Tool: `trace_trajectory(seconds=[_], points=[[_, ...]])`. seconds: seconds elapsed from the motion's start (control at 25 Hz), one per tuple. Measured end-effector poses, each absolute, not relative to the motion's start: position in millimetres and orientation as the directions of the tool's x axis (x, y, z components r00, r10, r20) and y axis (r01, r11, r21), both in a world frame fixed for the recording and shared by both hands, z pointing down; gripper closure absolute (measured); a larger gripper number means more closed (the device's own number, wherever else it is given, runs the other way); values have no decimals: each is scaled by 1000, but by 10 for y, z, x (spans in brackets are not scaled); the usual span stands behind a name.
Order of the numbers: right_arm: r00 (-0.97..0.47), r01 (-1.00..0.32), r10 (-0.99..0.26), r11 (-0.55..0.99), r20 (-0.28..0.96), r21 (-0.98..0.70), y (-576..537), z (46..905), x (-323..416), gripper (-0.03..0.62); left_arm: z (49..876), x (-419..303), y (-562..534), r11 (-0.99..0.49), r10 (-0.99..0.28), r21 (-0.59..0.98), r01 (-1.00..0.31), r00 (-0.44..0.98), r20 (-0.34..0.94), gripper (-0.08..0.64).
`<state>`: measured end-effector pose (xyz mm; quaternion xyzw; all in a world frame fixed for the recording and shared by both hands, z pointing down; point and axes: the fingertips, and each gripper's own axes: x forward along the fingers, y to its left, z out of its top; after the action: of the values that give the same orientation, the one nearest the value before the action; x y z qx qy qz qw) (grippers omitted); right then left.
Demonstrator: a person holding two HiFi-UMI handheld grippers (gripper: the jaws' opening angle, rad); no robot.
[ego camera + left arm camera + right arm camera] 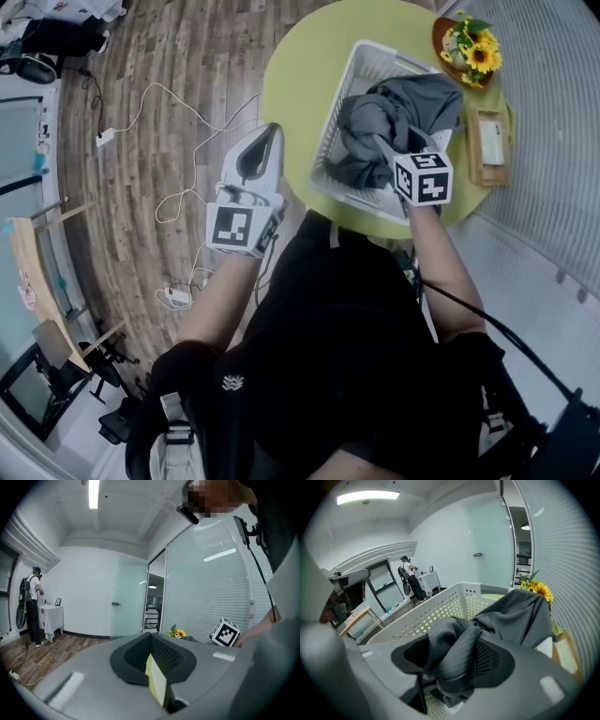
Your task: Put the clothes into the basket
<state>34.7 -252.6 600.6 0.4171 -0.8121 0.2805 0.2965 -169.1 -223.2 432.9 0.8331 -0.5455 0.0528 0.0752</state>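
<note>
A white perforated basket (337, 103) stands on the round yellow-green table (300, 66). Dark grey clothes (394, 112) lie heaped in it, one part draped over its far rim. My right gripper (380, 145) reaches into the basket from the near side. In the right gripper view its jaws stand apart, and a fold of the grey clothes (459, 653) hangs loosely between them over the basket wall (436, 609). My left gripper (270, 131) hovers by the table's left edge, shut and empty. In the left gripper view its jaws (157, 667) point out into the room.
A pot of sunflowers (473, 52) and a wooden tray (489, 141) sit on the table's right side, beyond the basket. White cables (187, 169) trail across the wooden floor to the left. A person (33, 604) stands far off by a small table.
</note>
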Motion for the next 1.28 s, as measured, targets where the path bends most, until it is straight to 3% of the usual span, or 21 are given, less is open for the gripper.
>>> trace_trajectory(seconds=[0.2, 0.76, 1.0, 1.12, 1.28], points=[[-480, -837, -503, 507, 719, -204, -2398, 5859, 347, 331, 4211, -1644, -2165, -411, -898, 60, -910, 415, 146, 554], [-481, -854, -631, 495, 609, -161, -2375, 5267, 658, 331, 3976, -1295, -2071, -467, -878, 58, -883, 470, 86, 554], [-518, -848, -732, 506, 443, -157, -2236, 4707, 787, 336, 3741, -1216, -1942, -493, -867, 45, -869, 495, 58, 554], [-532, -845, -784, 516, 320, -141, -2206, 4547, 991, 358, 3797, -1076, -1983, -499, -865, 27, -866, 499, 57, 554], [-486, -874, -847, 478, 214, -92, -2017, 4166, 1208, 473, 3618, -1028, -1911, -512, -858, 14, -859, 513, 31, 554]])
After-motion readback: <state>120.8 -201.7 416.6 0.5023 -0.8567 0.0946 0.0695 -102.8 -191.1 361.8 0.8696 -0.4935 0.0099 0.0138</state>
